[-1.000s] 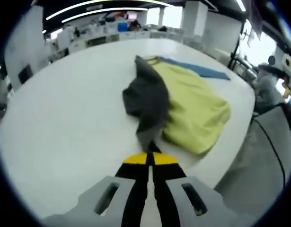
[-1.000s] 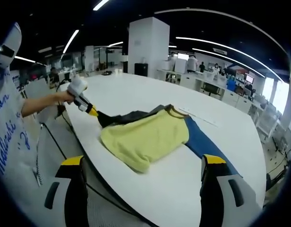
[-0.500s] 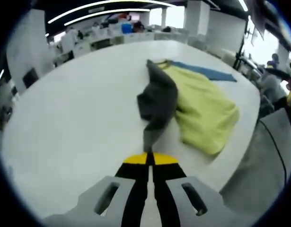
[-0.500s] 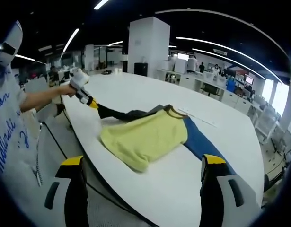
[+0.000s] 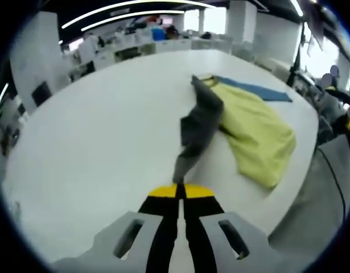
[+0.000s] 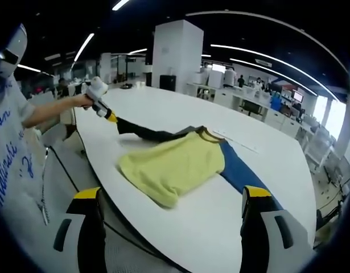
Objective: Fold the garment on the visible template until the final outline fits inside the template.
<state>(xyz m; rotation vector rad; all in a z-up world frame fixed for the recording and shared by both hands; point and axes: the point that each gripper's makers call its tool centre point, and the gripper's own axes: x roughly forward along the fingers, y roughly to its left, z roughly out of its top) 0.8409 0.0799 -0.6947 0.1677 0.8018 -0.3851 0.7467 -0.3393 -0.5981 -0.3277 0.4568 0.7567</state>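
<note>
Left gripper view: the left gripper [image 5: 178, 190] has its jaws pressed together on the end of a dark grey sleeve [image 5: 198, 128], drawn out from the yellow garment [image 5: 255, 133] lying near the tabletop [image 5: 95, 131] edge, beside a blue template [image 5: 260, 90]. Right gripper view: the right gripper [image 6: 172, 196] hangs off the tabletop's near edge, jaws spread wide with nothing between them; the yellow garment lies close to that edge, partly over the blue template, and a person's hand [image 6: 83, 101] holds the left gripper pulling the sleeve.
</note>
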